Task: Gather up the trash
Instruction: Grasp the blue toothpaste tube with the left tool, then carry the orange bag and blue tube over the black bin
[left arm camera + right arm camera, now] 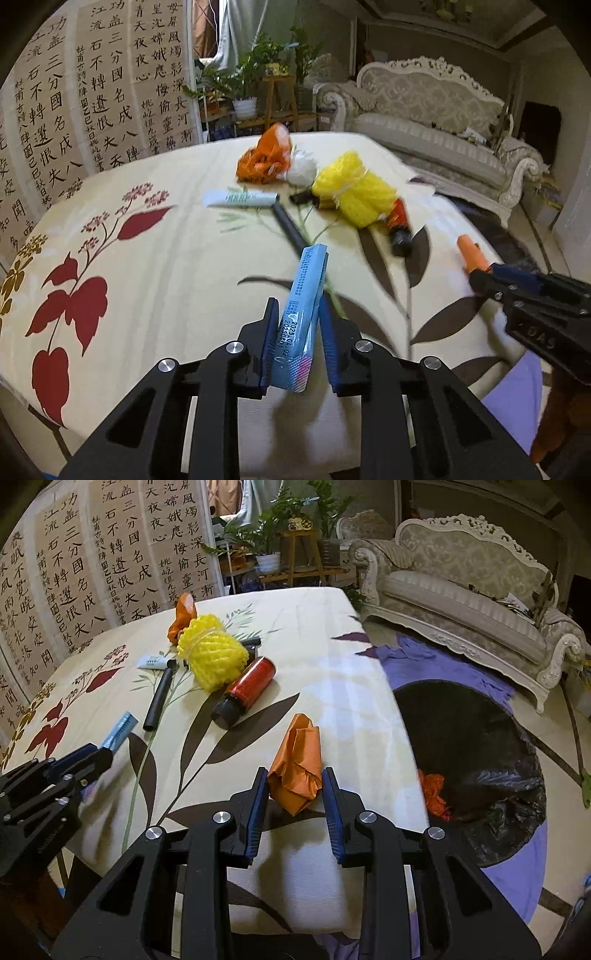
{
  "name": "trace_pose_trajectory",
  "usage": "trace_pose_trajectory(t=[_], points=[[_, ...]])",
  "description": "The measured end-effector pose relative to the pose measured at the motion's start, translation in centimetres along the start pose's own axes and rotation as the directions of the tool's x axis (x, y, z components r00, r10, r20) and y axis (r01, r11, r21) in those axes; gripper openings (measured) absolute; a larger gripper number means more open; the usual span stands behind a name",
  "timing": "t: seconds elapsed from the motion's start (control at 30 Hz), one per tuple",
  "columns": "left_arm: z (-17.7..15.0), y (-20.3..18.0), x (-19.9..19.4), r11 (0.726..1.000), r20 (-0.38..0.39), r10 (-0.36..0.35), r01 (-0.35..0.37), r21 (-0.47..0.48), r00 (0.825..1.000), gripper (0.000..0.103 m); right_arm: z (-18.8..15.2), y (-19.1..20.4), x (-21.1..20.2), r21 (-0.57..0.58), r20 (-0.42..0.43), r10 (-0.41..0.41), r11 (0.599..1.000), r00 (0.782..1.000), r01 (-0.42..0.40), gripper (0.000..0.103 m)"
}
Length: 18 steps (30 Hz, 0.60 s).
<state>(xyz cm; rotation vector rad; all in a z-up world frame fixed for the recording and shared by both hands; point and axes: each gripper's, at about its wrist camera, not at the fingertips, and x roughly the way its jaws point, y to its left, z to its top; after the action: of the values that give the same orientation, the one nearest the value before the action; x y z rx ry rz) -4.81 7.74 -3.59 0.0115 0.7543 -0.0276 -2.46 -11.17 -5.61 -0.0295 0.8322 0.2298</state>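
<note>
My left gripper (296, 308) is shut on a blue sachet wrapper (304, 306) and holds it above the table; it also shows in the right wrist view (119, 731). My right gripper (294, 778) is shut on a crumpled orange wrapper (297, 764), seen from the left wrist view too (471, 254). On the floral tablecloth (155, 266) lie a yellow foam net (352, 192), an orange bag (264, 155), white crumpled paper (302, 168), a pale tube (240, 198), a black tube (159, 698) and a red bottle (247, 688).
A bin lined with a black bag (476, 753) stands on the floor right of the table, with orange trash (434, 794) inside. A purple cloth (424, 653) lies around it. An ornate sofa (472, 602) stands behind. A calligraphy screen (92, 92) is at the left.
</note>
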Motion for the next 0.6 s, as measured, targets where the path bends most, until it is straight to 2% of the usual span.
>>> trace_pose_trajectory(t=[0.27,0.6], points=[[2.0,-2.2,-1.0,0.999,0.063,-0.051,0.051,0.004,0.997,0.024,0.9,-2.9,-1.4,0.034,0.048,-0.056,0.998,0.997,0.054,0.029],[4.7,-7.8,0.9,0.986,0.077,-0.161,0.159,0.042,0.984,0.024,1.9,-8.7,-2.3,0.108,0.083,-0.172,0.981,0.982,0.163,0.029]])
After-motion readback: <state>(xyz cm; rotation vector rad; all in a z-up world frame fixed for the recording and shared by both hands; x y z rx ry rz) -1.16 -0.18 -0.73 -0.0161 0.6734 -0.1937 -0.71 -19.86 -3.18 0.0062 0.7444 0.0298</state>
